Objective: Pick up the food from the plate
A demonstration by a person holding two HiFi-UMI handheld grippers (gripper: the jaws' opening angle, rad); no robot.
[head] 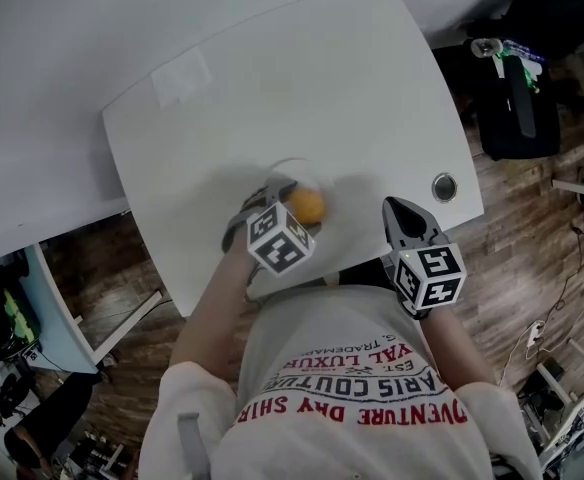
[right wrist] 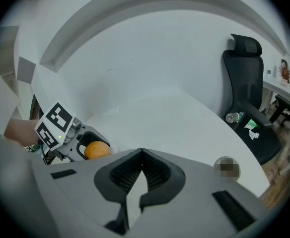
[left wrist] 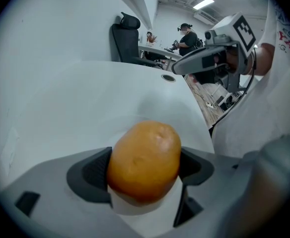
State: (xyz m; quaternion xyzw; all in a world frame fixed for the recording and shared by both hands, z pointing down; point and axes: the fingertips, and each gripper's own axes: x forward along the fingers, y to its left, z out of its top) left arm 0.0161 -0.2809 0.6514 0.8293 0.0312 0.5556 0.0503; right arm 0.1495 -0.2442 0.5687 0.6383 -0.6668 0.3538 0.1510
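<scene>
An orange, rounded piece of food (left wrist: 145, 162) sits between the two dark pads of my left gripper (left wrist: 146, 168), which press on its left and right sides. Just below it shows the white plate (left wrist: 140, 209). In the head view the food (head: 307, 206) lies near the front edge of the white table (head: 272, 88), with the left gripper (head: 292, 200) around it and the plate's rim (head: 294, 164) faint behind it. My right gripper (head: 394, 208) hovers to the right of the food, apart from it. Its jaws (right wrist: 141, 151) meet at the tips with nothing between them.
A round metal grommet (head: 444, 187) is set in the table near its right edge. A black office chair (right wrist: 244, 78) stands past the table's far side. A black bag (head: 517, 108) lies on the wooden floor at the right. People sit at a distant desk (left wrist: 184, 38).
</scene>
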